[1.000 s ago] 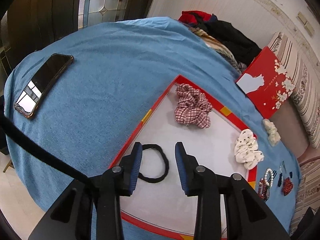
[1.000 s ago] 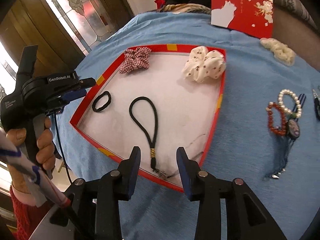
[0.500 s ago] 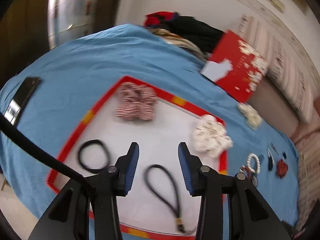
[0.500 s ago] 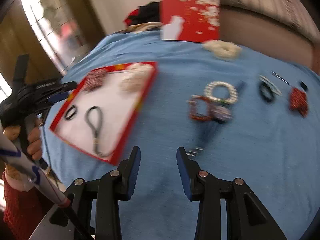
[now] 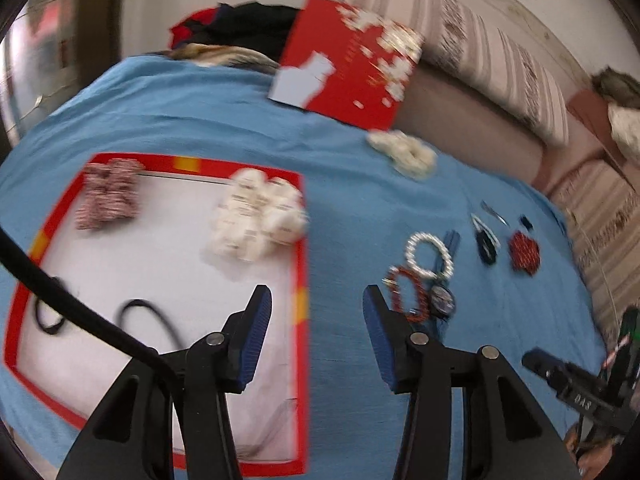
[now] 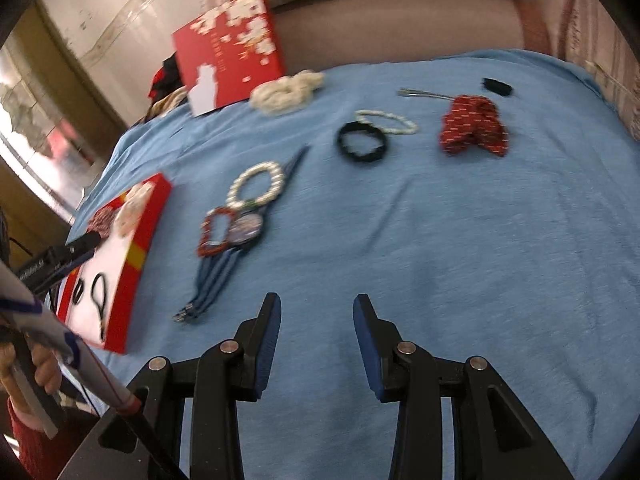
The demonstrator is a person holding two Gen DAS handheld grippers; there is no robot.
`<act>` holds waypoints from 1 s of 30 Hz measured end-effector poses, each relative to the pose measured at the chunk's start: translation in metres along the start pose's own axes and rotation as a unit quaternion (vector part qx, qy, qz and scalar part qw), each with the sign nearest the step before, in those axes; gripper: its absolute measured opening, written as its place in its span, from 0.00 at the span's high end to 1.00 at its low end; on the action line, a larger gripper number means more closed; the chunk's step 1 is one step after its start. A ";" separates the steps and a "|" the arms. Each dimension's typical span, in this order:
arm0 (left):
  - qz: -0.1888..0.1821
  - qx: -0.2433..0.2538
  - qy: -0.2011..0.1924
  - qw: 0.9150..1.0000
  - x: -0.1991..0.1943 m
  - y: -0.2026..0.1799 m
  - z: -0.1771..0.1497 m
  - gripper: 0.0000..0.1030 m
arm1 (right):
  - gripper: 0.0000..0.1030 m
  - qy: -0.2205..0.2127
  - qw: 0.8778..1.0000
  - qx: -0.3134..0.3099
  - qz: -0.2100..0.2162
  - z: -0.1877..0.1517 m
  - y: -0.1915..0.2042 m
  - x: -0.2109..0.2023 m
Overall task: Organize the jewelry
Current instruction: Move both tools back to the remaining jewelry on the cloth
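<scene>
A red-rimmed white tray (image 5: 301, 264) (image 6: 144, 236) lies on the blue cloth. It holds a plaid scrunchie (image 5: 108, 200), a white dotted scrunchie (image 5: 258, 216), a black hair tie (image 5: 50, 320) and a black cord loop (image 5: 152, 316). On the cloth to its right lie a pearl bracelet (image 6: 256, 184), a red bead bracelet (image 6: 214, 232), a round pendant with blue tassel (image 6: 248, 226), a black hair tie (image 6: 362, 142), a thin pearl bracelet (image 6: 386, 122) and a red scrunchie (image 6: 474, 126). My left gripper (image 5: 316, 320) is open over the tray's right edge. My right gripper (image 6: 316, 328) is open and empty above bare cloth.
A red box with white flowers (image 5: 352, 64) (image 6: 228, 60) leans at the back. A cream scrunchie (image 5: 404, 152) (image 6: 286, 90) lies in front of it. A black clip (image 6: 496, 87) and a hairpin (image 6: 424, 94) lie far right. A sofa (image 6: 400, 20) borders the far side.
Both grippers have swung right, away from the tray and toward the loose jewelry on the cloth. Both stay open and empty. The phone has left the left wrist view.
</scene>
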State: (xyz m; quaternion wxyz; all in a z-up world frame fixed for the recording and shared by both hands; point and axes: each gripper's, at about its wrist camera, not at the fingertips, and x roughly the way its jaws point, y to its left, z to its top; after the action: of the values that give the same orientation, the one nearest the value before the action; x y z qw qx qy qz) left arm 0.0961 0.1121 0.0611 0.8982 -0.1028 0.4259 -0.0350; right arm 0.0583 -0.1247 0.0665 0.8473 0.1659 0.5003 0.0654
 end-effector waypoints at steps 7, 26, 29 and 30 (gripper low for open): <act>-0.022 0.020 0.041 0.999 0.046 -0.040 0.010 0.56 | 0.60 -0.019 0.999 0.020 -0.019 0.023 -0.040 0.003; -0.018 0.010 0.098 0.995 0.118 -0.046 0.022 0.61 | 0.43 -0.082 0.993 0.049 -0.076 0.104 -0.106 0.028; -0.017 0.021 0.097 0.995 0.121 -0.051 0.023 0.61 | 0.42 -0.082 0.992 0.032 -0.094 0.114 -0.107 0.040; -0.017 0.026 0.097 0.995 0.122 -0.054 0.024 0.61 | 0.42 -0.081 0.991 0.028 -0.100 0.117 -0.108 0.045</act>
State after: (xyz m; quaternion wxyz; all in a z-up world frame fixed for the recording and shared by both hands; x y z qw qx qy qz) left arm 0.1932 0.0448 -0.0054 0.8546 -0.0828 0.5078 -0.0711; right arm 0.1763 -0.2384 0.0437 0.8825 0.1434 0.4455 -0.0469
